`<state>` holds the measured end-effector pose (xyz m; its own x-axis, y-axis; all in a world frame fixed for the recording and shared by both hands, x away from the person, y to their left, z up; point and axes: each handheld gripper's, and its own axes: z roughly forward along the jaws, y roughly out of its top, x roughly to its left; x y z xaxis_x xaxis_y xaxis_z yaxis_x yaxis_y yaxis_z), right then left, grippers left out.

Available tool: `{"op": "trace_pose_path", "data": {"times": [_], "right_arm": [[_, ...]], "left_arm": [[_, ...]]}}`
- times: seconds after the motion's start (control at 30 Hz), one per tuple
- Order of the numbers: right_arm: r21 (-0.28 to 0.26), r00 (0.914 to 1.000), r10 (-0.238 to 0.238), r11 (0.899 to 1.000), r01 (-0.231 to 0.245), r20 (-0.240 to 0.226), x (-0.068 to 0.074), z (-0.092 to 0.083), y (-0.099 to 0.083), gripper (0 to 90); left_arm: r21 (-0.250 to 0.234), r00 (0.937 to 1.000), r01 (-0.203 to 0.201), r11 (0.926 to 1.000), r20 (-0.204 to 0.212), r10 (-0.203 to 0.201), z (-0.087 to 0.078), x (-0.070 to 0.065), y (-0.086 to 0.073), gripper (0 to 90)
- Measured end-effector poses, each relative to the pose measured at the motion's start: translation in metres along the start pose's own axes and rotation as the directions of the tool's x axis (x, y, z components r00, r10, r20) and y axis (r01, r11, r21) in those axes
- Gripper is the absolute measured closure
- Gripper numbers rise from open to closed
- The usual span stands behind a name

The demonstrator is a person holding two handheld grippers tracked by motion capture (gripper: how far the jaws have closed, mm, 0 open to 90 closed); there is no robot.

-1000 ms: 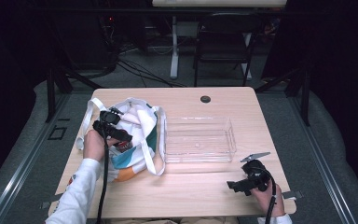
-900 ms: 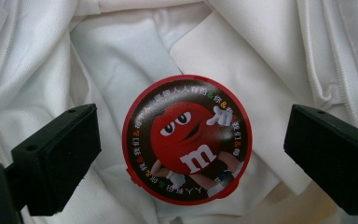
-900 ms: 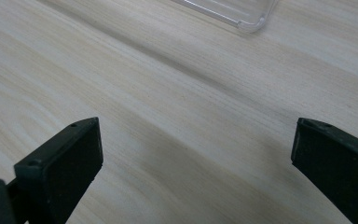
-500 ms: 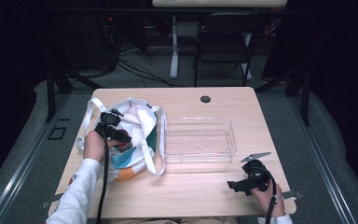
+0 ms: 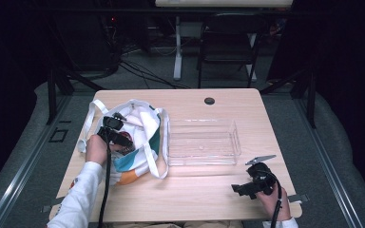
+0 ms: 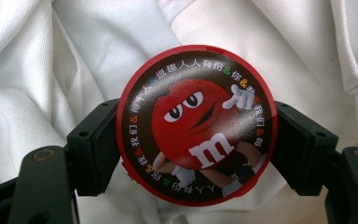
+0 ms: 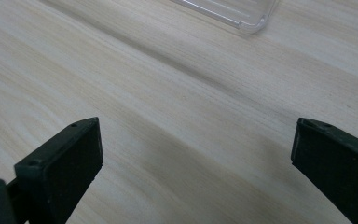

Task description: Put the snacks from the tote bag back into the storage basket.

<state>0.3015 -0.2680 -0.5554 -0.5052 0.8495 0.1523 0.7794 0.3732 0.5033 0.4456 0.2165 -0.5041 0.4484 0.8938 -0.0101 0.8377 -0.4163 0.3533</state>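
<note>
- Shifted slightly between the earlier high views and now: left gripper (image 5: 119,137) sits a touch lower and nearer the person, over the mouth of the tote bag (image 5: 138,142); right gripper (image 5: 252,186) unmoved at the near right of the counter (image 5: 195,194)
- Clamped across the round candy tin (image 6: 196,125) in the left gripper view, one black jaw pressed to each side of its rim, so gripping it firmly
- Judged as a lift-out just begun: tin held, white cloth of the bag close behind it on every side, not yet clear of the opening
- Flat printed lid faces straight back along the gripper toward its camera; red cartoon figure upright in that view, head toward the top, feet toward the jaws' base
- No real long axis across the round face; depth of the body behind the lid hidden, so short puck or longer tube cannot be told
- Spread wide and holding nothing in the right gripper view, bare wood between the jaws, corner of the clear tray (image 7: 242,16) at the top edge
- Empty clear tray lies just beside the bag at mid-counter, the likely place for the tin
</note>
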Motion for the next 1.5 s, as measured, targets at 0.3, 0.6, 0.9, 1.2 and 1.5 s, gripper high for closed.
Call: {"op": "trace_pose_path", "data": {"times": [0.3,0.6,0.9,1.2,1.5], "right_arm": [[-0.011,1.0000,0.003,1.000,-0.003,0.000,-0.001,-0.001,0.000,1.7],[-0.009,1.0000,0.005,1.000,-0.005,0.000,-0.001,-0.001,0.000,1.6],[-0.007,1.0000,0.006,1.000,-0.006,0.002,-0.002,-0.001,-0.001,1.7],[-0.006,1.0000,0.007,1.000,-0.007,0.001,-0.002,-0.001,-0.001,1.7],[-0.004,1.0000,0.008,1.000,-0.008,0.005,-0.003,-0.001,-0.001,1.7]], "left_arm": [[-0.008,0.9998,-0.020,0.9998,-0.009,0.020,-0.002,-0.002,-0.001,25.9],[-0.040,0.9997,-0.023,0.9989,-0.008,0.023,-0.011,-0.001,-0.003,25.9],[-0.063,0.9998,-0.020,0.9978,-0.007,0.019,-0.023,0.001,-0.004,26.0],[-0.070,0.9996,-0.028,0.9971,-0.006,0.028,-0.030,-0.001,-0.003,26.0],[-0.081,0.9995,-0.033,0.9962,-0.003,0.032,-0.038,0.000,-0.003,26.0]]}}
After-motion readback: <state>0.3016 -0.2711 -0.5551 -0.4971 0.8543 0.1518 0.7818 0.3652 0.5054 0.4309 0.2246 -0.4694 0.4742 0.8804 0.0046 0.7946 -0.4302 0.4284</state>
